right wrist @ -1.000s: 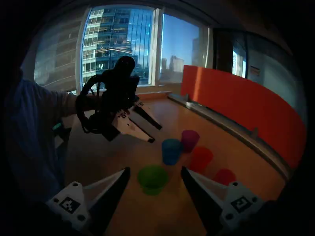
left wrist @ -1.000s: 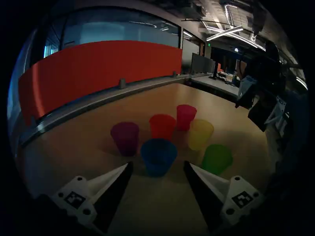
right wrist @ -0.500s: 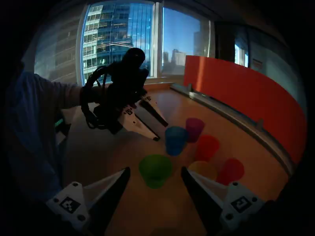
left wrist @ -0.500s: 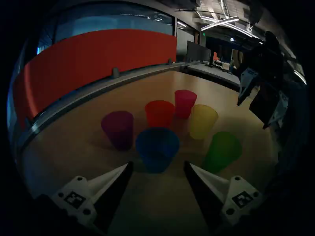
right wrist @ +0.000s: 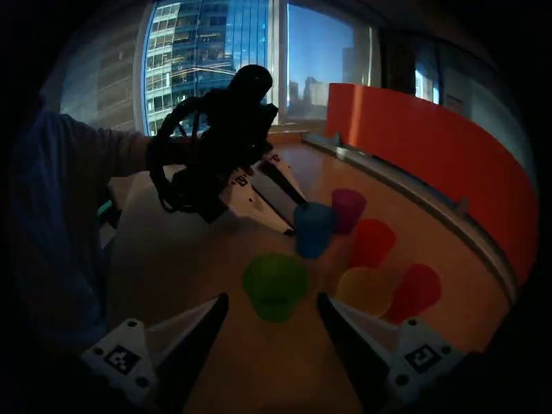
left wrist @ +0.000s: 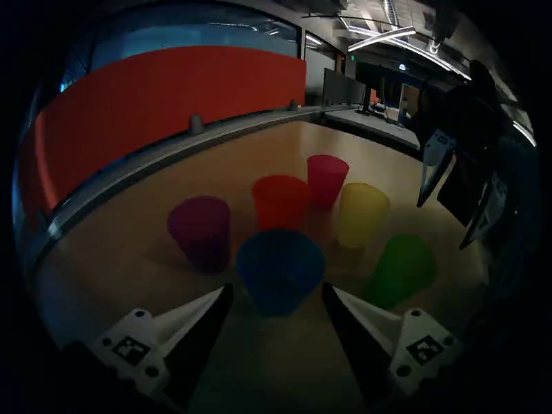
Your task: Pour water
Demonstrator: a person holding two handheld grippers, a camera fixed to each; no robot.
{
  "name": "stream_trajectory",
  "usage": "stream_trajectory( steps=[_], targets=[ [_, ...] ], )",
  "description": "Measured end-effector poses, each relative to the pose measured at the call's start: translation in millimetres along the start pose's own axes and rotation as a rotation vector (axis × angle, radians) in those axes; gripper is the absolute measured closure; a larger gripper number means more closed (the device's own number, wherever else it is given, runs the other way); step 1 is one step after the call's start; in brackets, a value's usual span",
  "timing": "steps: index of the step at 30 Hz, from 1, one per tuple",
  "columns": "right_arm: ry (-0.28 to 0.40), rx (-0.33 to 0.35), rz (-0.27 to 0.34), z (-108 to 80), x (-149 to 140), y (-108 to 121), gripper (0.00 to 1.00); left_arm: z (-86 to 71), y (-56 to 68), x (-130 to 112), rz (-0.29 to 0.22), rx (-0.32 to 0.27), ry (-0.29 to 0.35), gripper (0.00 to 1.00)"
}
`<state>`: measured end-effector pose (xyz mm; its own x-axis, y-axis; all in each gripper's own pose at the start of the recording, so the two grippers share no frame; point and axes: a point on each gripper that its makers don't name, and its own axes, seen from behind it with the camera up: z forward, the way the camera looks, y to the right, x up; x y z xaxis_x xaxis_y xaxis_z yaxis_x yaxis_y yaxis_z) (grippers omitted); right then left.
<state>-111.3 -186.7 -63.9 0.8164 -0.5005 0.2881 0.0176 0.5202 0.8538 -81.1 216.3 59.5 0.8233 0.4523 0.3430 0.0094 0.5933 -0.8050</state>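
Six plastic cups stand close together on the wooden table [left wrist: 207, 165]. In the left gripper view, the blue cup [left wrist: 279, 269] is nearest, just ahead of my open left gripper [left wrist: 276, 300]. Behind it are the purple cup [left wrist: 200, 231], red cup [left wrist: 279, 200], pink cup [left wrist: 326, 179], yellow cup [left wrist: 362, 214] and green cup [left wrist: 403, 265]. My right gripper [left wrist: 452, 196] hangs at the right. In the right gripper view, the green cup [right wrist: 274, 284] sits just ahead of my open right gripper [right wrist: 272, 303]. The left gripper [right wrist: 298, 217] has its tips at the blue cup [right wrist: 314, 228].
An orange partition [left wrist: 159, 96] with a grey rail runs along the table's far side. Large windows [right wrist: 207, 62] stand beyond the table's end. A person's blue sleeve [right wrist: 62, 207] is at the left in the right gripper view.
Both grippers have moved in toward the cups. The left has closed in on the blue cup, the right on the green cup. Both stay open.
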Motion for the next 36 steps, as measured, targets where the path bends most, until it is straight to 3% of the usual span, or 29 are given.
stream_trajectory(
  steps=[19, 36],
  targets=[
    [-0.019, 0.022, 0.011, 20.9, -14.6, -1.8, 0.00, 22.0, 5.3, 14.4, 0.008, -0.038, 0.015, 0.05],
    [-0.018, 0.028, 0.010, 28.2, -13.5, -0.9, 0.00, 26.1, 4.6, 11.5, 0.041, -0.031, -0.001, 0.06]
  ],
)
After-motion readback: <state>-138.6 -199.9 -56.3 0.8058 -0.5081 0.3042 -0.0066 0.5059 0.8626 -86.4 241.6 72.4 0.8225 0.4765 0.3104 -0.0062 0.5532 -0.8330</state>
